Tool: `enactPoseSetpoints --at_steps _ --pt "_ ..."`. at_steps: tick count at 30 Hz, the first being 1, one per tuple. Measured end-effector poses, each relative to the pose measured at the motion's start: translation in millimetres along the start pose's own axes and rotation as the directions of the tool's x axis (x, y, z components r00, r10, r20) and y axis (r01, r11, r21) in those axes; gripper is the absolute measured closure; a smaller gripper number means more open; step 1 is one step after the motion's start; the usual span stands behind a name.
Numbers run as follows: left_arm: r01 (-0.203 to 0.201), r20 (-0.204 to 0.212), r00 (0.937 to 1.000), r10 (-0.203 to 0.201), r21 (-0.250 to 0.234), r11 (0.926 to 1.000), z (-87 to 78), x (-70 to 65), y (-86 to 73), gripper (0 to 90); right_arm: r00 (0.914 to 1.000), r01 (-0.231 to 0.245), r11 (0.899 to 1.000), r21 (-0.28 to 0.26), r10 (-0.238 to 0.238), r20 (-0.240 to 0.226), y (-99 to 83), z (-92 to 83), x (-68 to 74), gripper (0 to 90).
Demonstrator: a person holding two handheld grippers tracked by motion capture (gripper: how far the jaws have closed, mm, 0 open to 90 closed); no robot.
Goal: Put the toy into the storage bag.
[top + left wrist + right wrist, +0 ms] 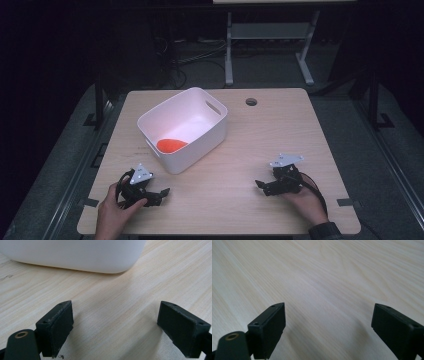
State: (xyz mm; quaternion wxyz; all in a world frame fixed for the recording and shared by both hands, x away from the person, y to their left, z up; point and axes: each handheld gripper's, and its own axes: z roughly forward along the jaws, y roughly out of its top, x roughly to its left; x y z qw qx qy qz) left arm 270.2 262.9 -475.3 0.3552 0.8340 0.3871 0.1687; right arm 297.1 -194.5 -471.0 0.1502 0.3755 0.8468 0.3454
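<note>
A white plastic bin [186, 131] stands on the wooden table [260, 140], left of centre, with an orange object [170, 145] lying on its bottom. My left gripper [161, 195] rests low at the front left, just in front of the bin, held by a hand; in the left gripper view its gripper [115, 327] is open with bare wood between the jaws and the bin wall [75, 255] close ahead. My right gripper [260, 186] sits at the front right, pointing left; in the right gripper view it [328, 330] stands open over bare tabletop.
A round cable hole [251, 102] is near the table's far edge. Behind the table stand the legs of a white frame [229, 50] and cables on the dark floor. Table edges lie close to both hands at the front.
</note>
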Motion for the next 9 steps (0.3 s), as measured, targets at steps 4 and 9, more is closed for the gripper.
enactPoseSetpoints --at_steps 4,9 --pt "0.0 0.0 1.0 0.0 0.0 1.0 0.0 0.0 0.0 12.6 0.9999 -0.006 1.0 0.002 0.006 0.013 -3.8 0.0 -1.1 11.1" --pt "0.0 0.001 1.0 0.0 0.0 1.0 0.0 0.1 0.0 12.6 0.9997 -0.012 1.0 0.006 0.012 0.021 -6.0 3.0 -1.0 9.9"
